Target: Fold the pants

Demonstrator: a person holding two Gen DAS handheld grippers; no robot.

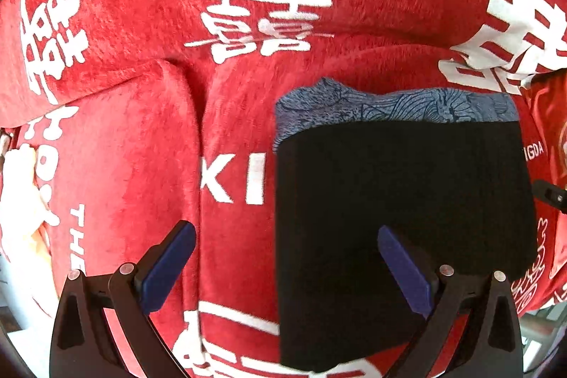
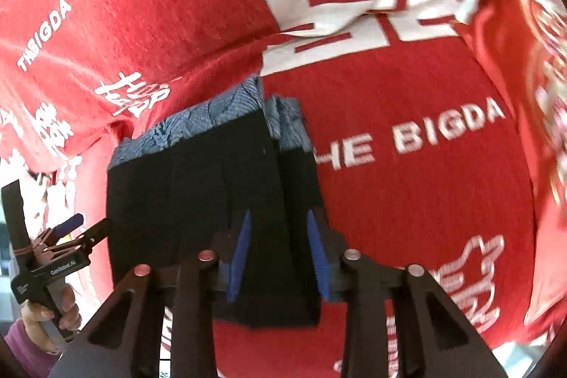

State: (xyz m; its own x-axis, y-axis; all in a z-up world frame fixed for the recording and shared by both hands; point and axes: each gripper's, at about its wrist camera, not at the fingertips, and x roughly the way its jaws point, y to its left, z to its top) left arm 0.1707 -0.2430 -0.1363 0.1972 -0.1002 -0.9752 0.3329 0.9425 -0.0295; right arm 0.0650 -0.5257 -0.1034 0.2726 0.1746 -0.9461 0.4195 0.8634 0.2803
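Left wrist view: left tool (image 1: pixel 287 266) was spread wide, nothing between its pads, hovering over the left edge of the black pants (image 1: pixel 404 201), which lay folded into a compact block on the red printed cloth (image 1: pixel 141 137), blue patterned waistband (image 1: pixel 389 105) at the far end. Right wrist view: right tool (image 2: pixel 280 257) was pinching a raised fold of the pants (image 2: pixel 198 201). A hand (image 2: pixel 60 310) held the left tool at lower left. Folding looked mostly done; likely a final fold or tidy-up left.

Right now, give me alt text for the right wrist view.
The right gripper pinches the edge of folded black pants with a blue patterned waistband on a red cloth with white lettering. The left gripper, open, sits at far left.
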